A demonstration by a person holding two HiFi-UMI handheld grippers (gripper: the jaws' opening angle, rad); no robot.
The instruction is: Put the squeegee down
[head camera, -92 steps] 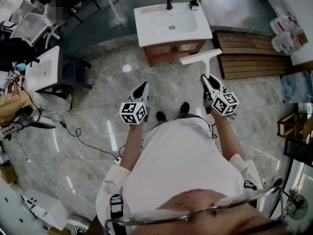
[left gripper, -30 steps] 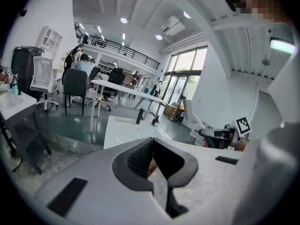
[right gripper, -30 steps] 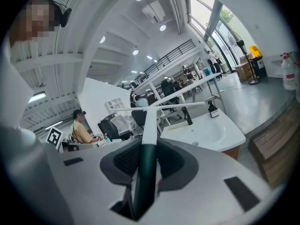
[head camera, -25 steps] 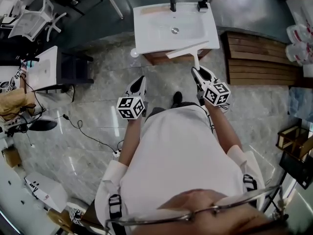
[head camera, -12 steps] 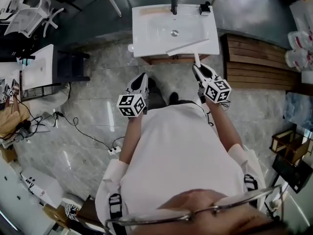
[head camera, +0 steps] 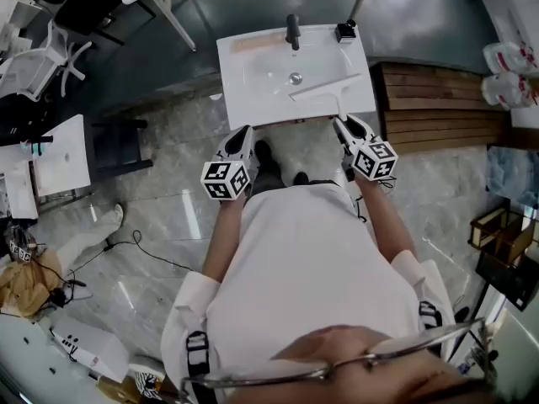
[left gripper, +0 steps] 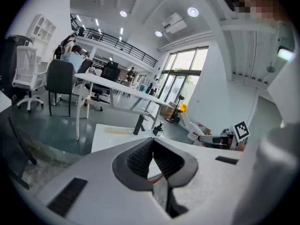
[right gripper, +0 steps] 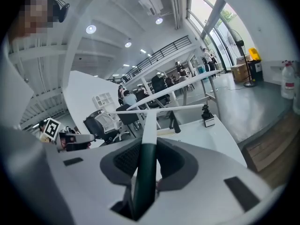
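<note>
A white squeegee with a dark green grip has its long blade out over the right half of the white sink top. My right gripper is shut on the handle, which runs between both pads. In the right gripper view the handle rises straight out of the right gripper. My left gripper hangs level beside it at the sink's front edge. Its jaws meet with nothing between them, as the left gripper shows in its own view.
A black faucet and a small black dispenser stand at the back of the sink. A slatted wooden platform lies to the right, a white desk to the left, and cables cross the marble floor.
Both grippers have come forward to the sink's front edge. The squeegee blade, earlier over the sink's front rim, now lies over the basin.
</note>
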